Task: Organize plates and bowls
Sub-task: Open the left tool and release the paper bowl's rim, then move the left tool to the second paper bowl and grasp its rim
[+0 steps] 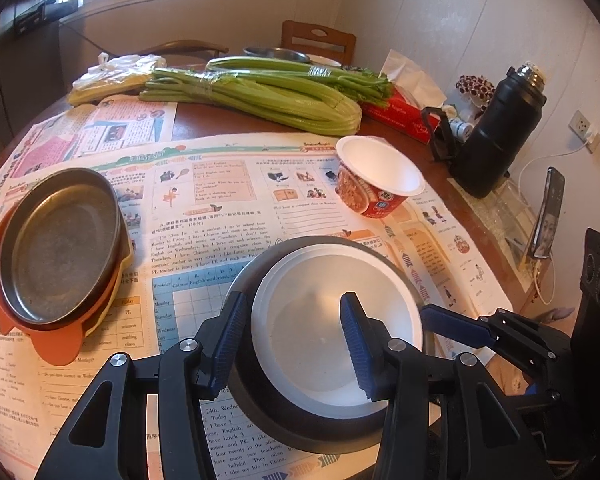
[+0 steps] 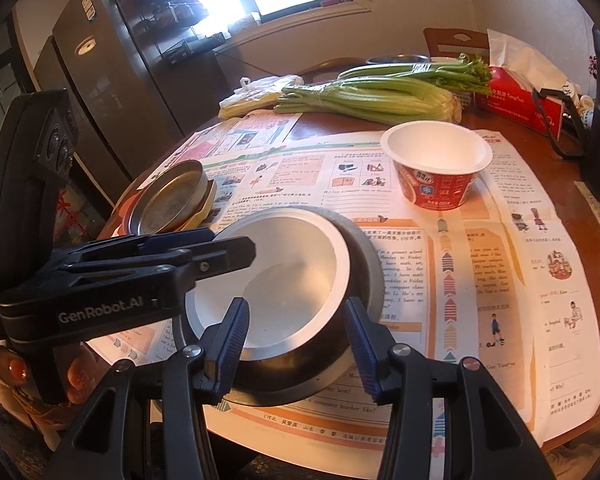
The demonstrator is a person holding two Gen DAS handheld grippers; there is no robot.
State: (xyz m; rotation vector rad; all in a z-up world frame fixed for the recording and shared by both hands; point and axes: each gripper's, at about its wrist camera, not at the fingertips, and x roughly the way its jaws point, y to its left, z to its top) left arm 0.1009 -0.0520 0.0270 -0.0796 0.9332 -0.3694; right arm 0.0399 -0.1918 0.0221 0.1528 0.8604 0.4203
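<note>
- Round wooden table [image 2: 576, 220] under newspaper sheets [image 2: 420, 184], celery [image 2: 380, 96] at 12 o'clock.
- White bowl [image 1: 308, 320] nested in dark metal bowl [image 1: 300, 436] at 6 o'clock; plate stack [image 1: 60, 248] at 9, red paper bowl [image 1: 380, 172] at 1.
- Left gripper [image 1: 294, 300] and right gripper [image 2: 295, 304] each astride the nested walls (clamped or merely resting, impossible to tell).
- Best lifted level, both sides together, keeping the inner bowl seated.

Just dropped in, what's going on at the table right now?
A person holds two grippers at the white bowl, which is nested inside the dark bowl. The left gripper pinches the stack's near wall; the right gripper straddles its edge. A red cup and a stack of plates sit apart on the newspaper.
</note>
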